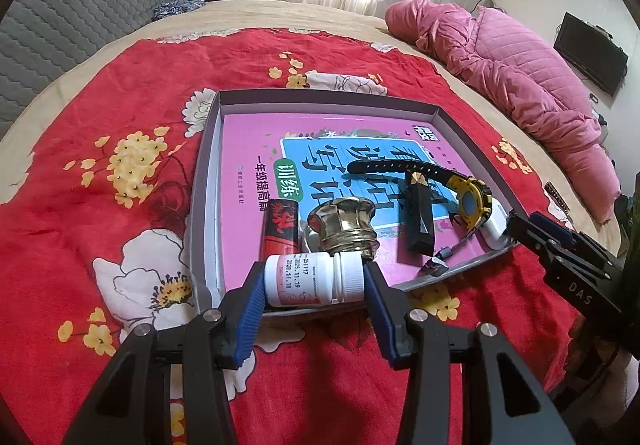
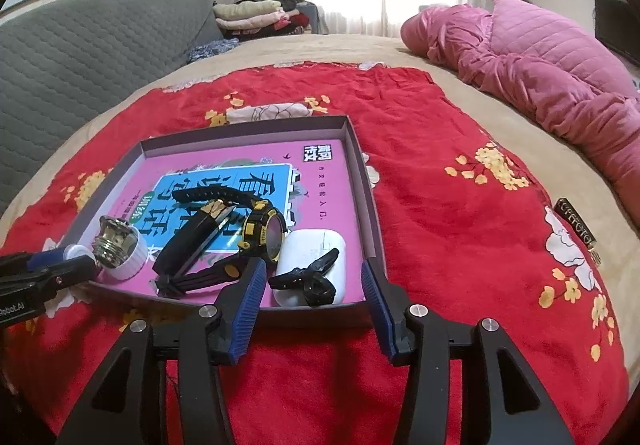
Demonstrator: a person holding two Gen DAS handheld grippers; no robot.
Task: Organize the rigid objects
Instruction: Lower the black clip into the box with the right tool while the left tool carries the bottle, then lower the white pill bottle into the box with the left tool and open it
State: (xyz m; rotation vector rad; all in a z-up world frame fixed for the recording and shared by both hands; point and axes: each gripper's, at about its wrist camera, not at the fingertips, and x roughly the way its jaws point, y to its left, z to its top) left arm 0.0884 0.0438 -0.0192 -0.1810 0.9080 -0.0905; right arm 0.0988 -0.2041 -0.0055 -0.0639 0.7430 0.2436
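A bedroom, bright window behind, and the work is on a bed (image 1: 400, 25) under a red flowered blanket (image 1: 100, 165), where a shallow grey tray (image 1: 320, 98) lies with a pink book (image 1: 248, 149) flat inside it. The left gripper (image 1: 314, 277) has the white bottle (image 1: 316, 279) pinched end to end, base and cap against the blue pads, its long axis running crosswise between them, just above the tray's near rim. So the drop looks to be straight ahead and down into the tray. The right gripper (image 2: 314, 273) hangs open and empty at the near right corner, above the white case (image 2: 310, 249) and a black clip (image 2: 308, 277). The count: one bottle, one watch (image 1: 472, 201), one gold cap (image 1: 344, 225), one red tube (image 1: 282, 229), one black bar (image 1: 418, 213), one case, one clip.
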